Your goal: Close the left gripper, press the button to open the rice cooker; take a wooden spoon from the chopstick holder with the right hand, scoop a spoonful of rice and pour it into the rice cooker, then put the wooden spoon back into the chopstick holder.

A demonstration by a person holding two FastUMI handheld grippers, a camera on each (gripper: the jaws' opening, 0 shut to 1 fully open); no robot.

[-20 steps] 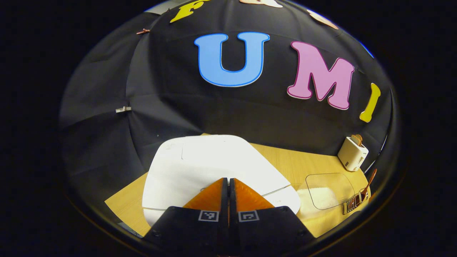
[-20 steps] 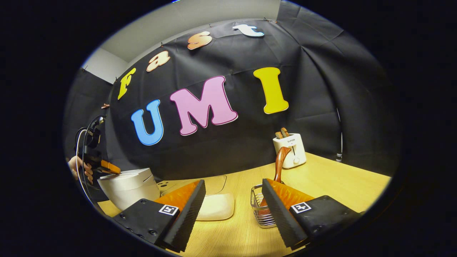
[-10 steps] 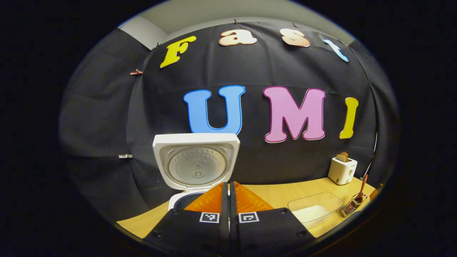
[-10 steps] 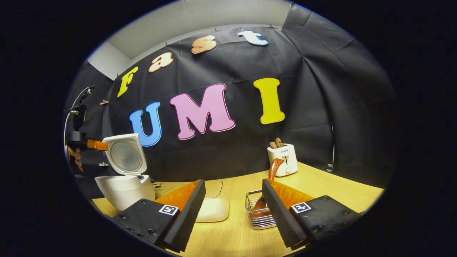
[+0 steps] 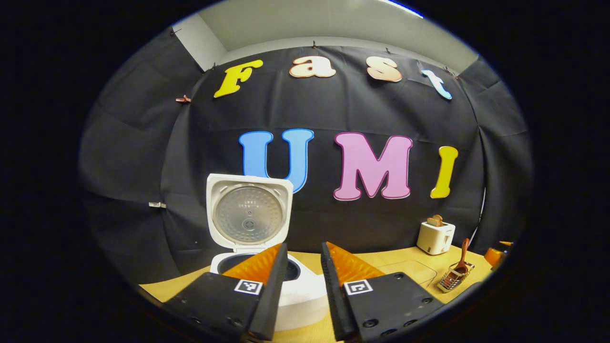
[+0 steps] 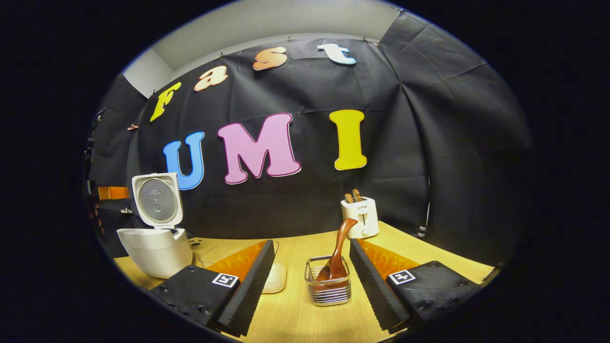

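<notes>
At the table's left end the rice cooker (image 5: 259, 267) now stands lid up; a second ago it was shut, so the button press is done. Left gripper (image 5: 303, 267) has parted, holding nothing. Right gripper (image 6: 312, 267) is wide apart, facing the wooden spoon (image 6: 336, 257) in the chopstick holder (image 6: 329, 288). The clear tray (image 6: 274, 281) probably holds rice. Wooden table (image 6: 429, 252), toaster (image 6: 360, 216) behind.

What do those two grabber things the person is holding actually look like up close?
Each is a two-finger tool. The left gripper and the right gripper both have two wedge-shaped fingers mounted on black blocks with visible screws. Each block carries a small square black-and-white marker. The inner faces of the right gripper's fingers are ribbed.
</notes>
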